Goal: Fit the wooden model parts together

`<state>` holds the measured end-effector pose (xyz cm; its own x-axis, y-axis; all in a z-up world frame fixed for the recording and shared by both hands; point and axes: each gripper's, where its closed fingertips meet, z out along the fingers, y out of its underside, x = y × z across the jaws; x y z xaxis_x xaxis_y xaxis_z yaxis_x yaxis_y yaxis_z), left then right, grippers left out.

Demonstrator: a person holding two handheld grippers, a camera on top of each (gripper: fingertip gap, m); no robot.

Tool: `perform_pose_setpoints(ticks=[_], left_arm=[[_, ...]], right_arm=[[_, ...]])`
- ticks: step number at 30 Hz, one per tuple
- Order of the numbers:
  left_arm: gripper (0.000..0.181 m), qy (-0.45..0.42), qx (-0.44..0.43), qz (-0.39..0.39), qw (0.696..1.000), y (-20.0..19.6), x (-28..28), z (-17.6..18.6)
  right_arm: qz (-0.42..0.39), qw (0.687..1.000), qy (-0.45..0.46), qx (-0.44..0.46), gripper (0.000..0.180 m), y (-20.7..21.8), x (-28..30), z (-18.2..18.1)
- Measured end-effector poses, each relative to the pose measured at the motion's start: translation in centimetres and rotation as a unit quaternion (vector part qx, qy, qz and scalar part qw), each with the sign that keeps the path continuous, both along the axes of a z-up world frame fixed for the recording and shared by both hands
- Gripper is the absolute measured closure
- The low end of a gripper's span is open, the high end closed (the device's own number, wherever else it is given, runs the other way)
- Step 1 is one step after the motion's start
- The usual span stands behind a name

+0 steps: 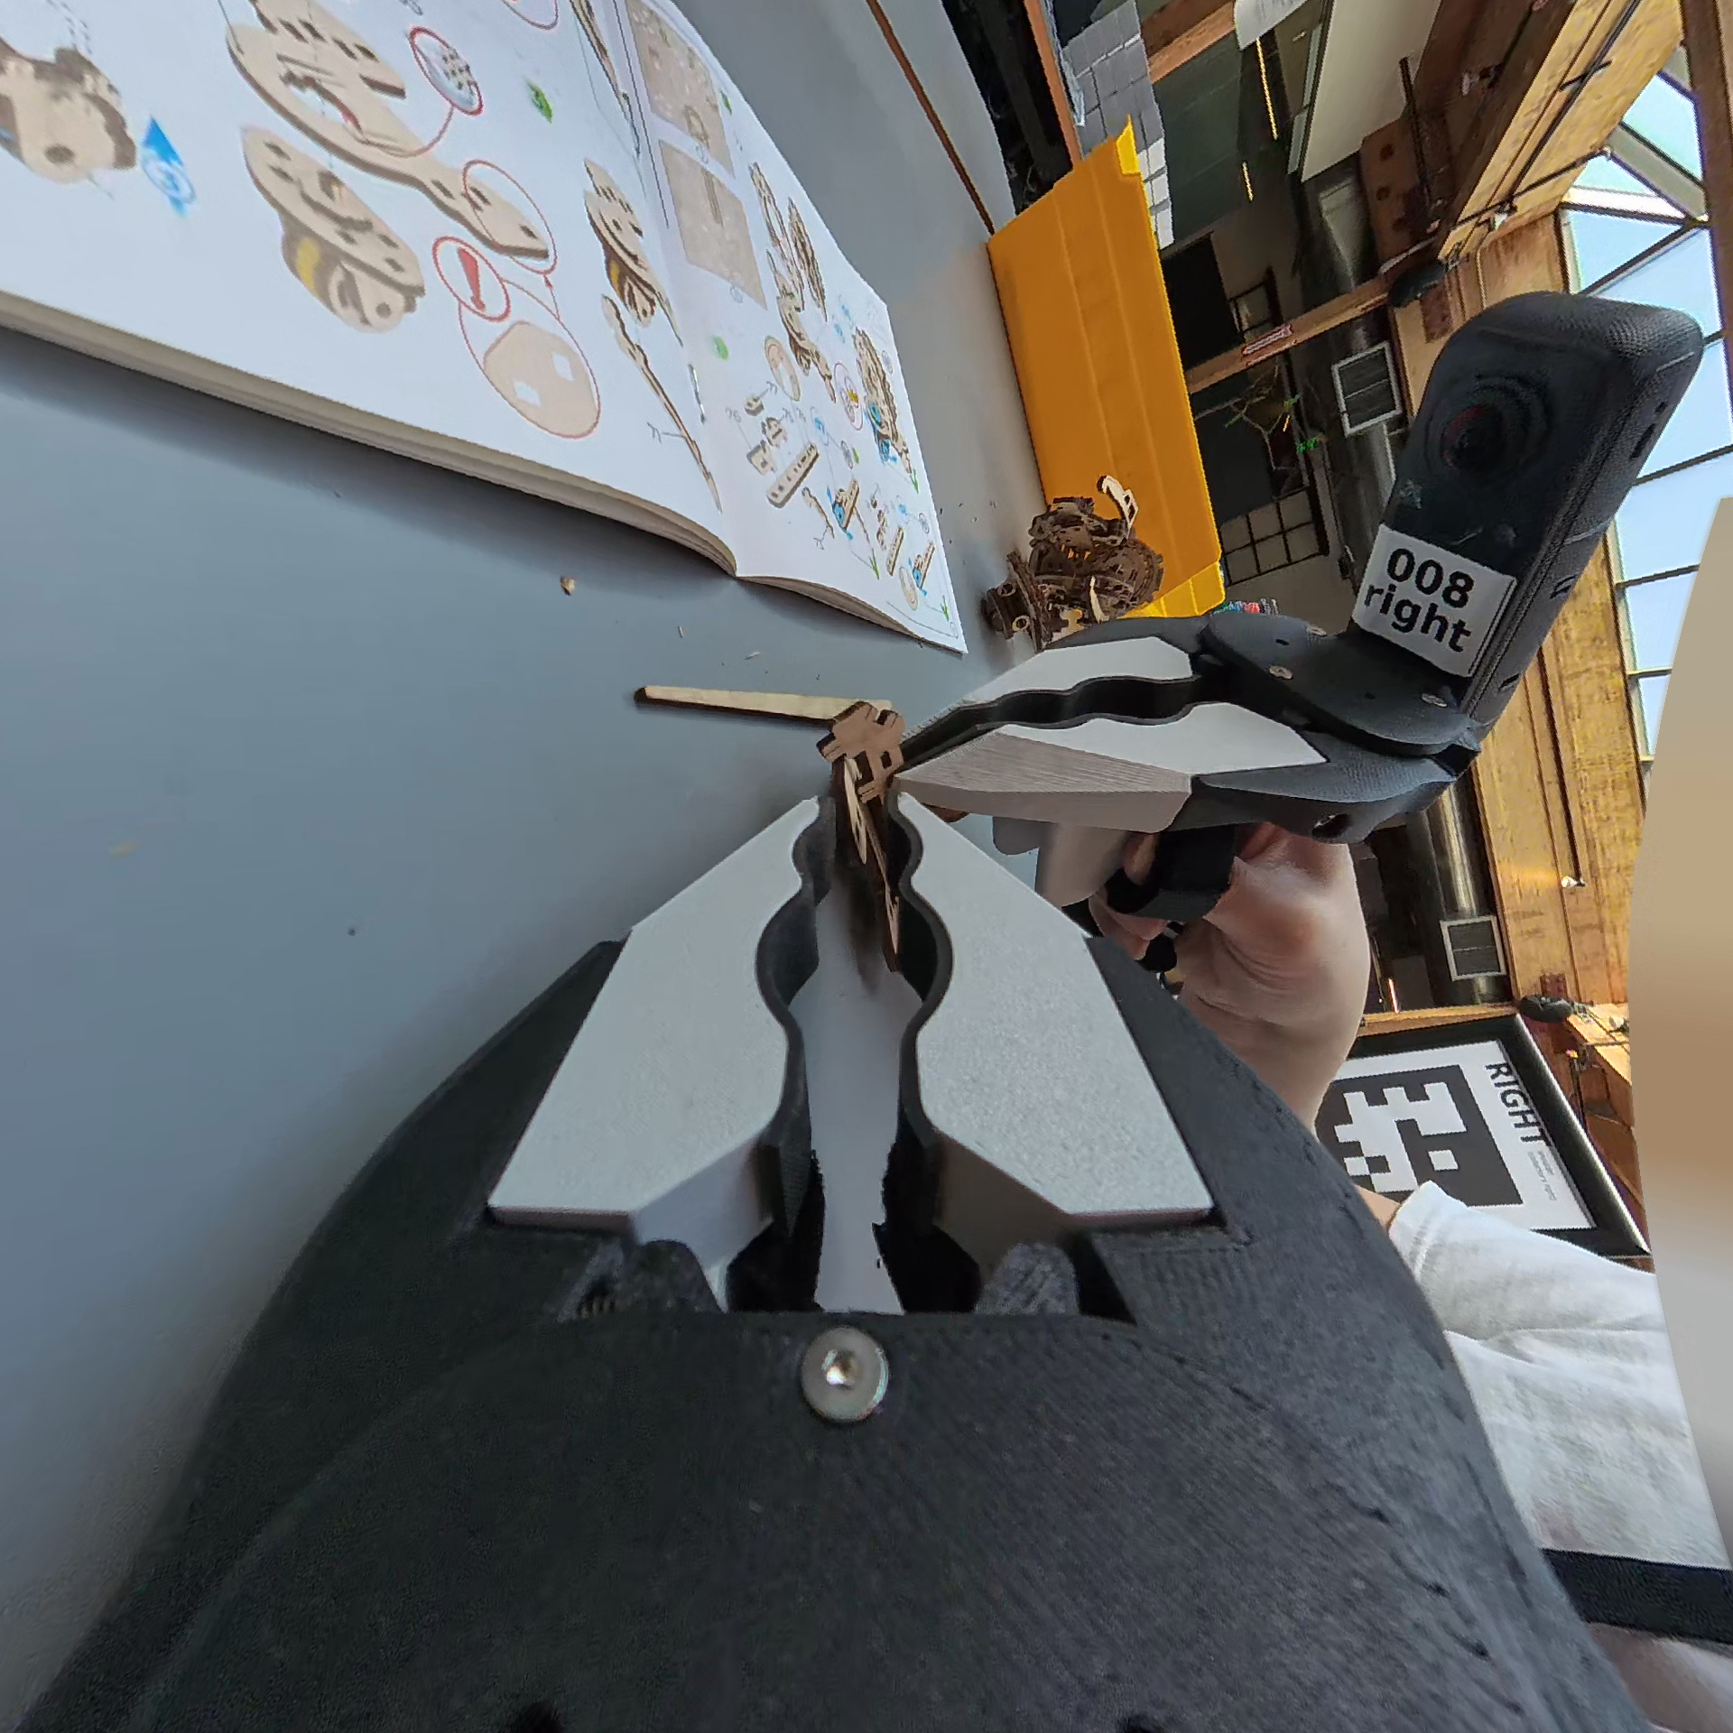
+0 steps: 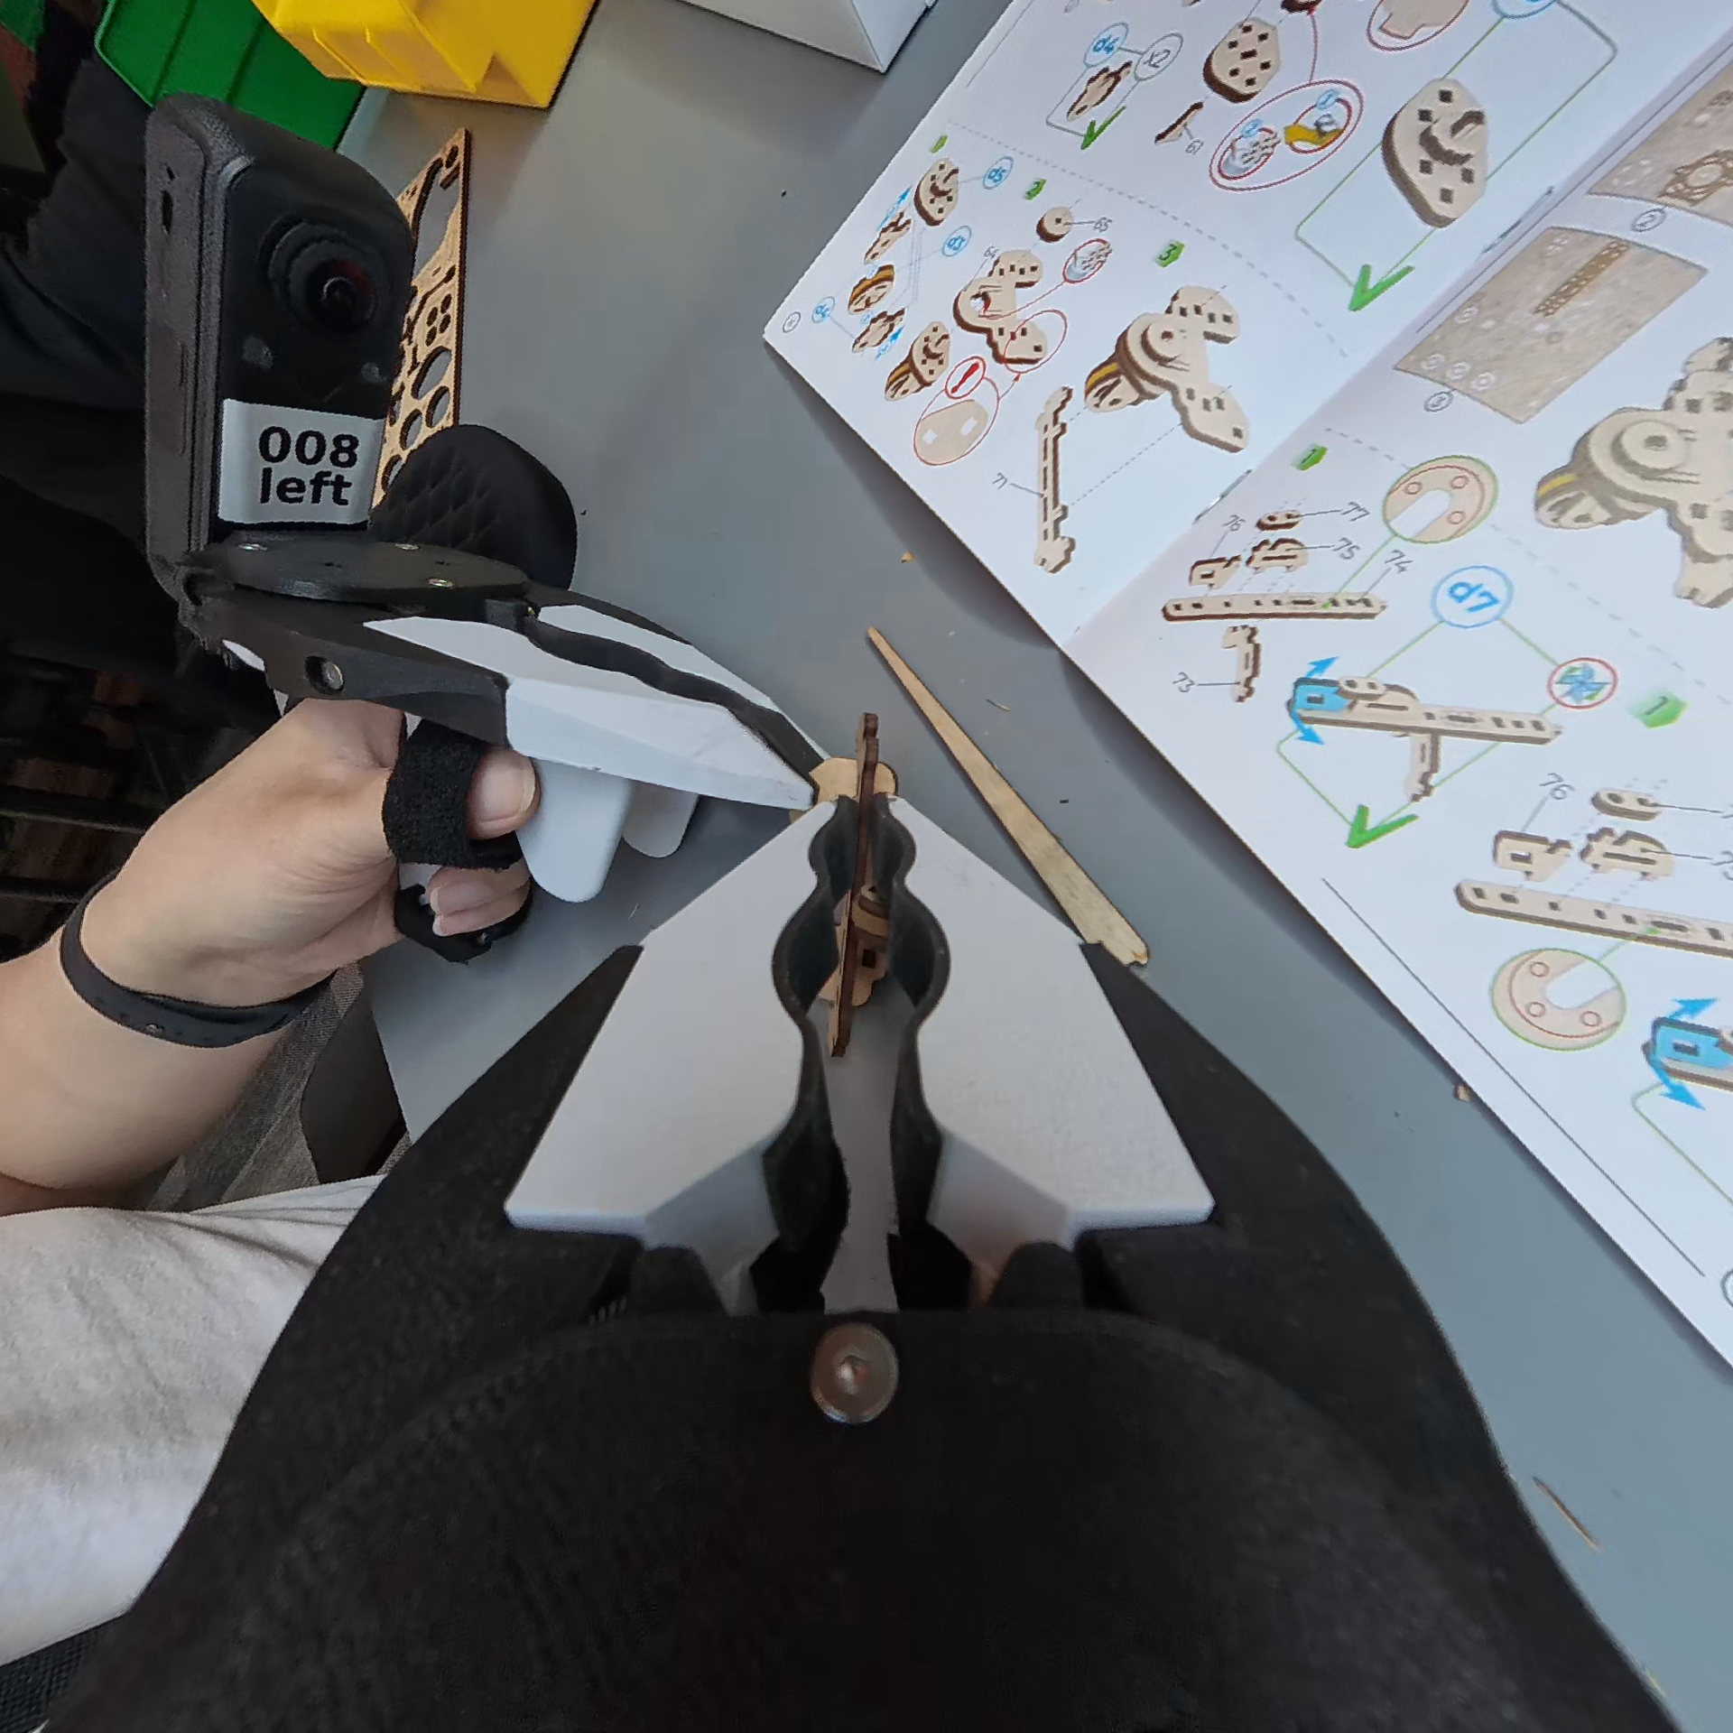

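Note:
My left gripper [image 1: 865, 811] is shut on a thin wooden part [image 1: 877, 891] that stands edge-on between its fingers. My right gripper [image 1: 902, 750] comes in from the right and is shut on a small notched wooden part [image 1: 861, 736]. The two parts touch at the fingertips, crossing each other. In the right wrist view my right gripper [image 2: 856, 816] holds its flat part [image 2: 858, 900] edge-on. There the left gripper [image 2: 811, 791] comes in from the left with a pale round piece [image 2: 835, 776] at its tip. Both are held a little above the grey table [image 1: 281, 750].
A wooden stick [image 2: 1003, 797] lies on the table just beyond the grippers. An open instruction booklet [image 2: 1313, 422] lies behind it. A partly built wooden model [image 1: 1078, 563] sits by a yellow bin [image 1: 1097, 375]. A punched wooden sheet [image 2: 436, 309] lies at the left. The grippers are tip to tip, or close to it.

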<state>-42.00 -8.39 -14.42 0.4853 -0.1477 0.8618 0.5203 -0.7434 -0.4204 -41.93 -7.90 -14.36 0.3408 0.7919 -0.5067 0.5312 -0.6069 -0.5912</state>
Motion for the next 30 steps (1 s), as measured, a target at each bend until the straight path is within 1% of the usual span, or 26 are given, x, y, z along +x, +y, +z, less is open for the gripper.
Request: perform_pose_setpoints(ticks=[7,9,13,15,18,23,30], left_arm=[[0.171,-0.034,-0.012,-0.018,0.999,0.0,0.4,0.2],[0.176,-0.030,-0.011,-0.018,0.999,0.0,0.4,0.2],[0.179,-0.016,-0.001,-0.025,1.000,0.0,0.7,0.2],[0.177,-0.023,0.002,-0.028,0.999,-0.1,0.9,0.4],[0.171,-0.039,0.001,-0.033,0.999,-0.1,1.3,0.6],[0.176,-0.012,0.000,-0.031,0.999,0.0,1.5,0.2],[0.180,0.014,0.007,-0.031,0.999,0.1,1.6,0.0]], right_arm=[[-0.001,1.000,0.016,-0.003,0.178,0.1,0.3,0.1],[-0.002,1.000,0.024,-0.007,0.178,0.1,0.3,0.2],[-0.001,0.999,0.041,-0.008,0.178,0.1,0.4,0.4],[-0.003,0.999,0.051,-0.003,0.178,0.0,0.6,0.6],[-0.009,0.998,0.061,0.000,0.178,0.1,0.8,0.6],[-0.012,0.997,0.075,-0.012,0.178,0.0,0.9,0.5],[-0.012,0.997,0.077,0.004,0.178,0.1,1.0,0.7]])
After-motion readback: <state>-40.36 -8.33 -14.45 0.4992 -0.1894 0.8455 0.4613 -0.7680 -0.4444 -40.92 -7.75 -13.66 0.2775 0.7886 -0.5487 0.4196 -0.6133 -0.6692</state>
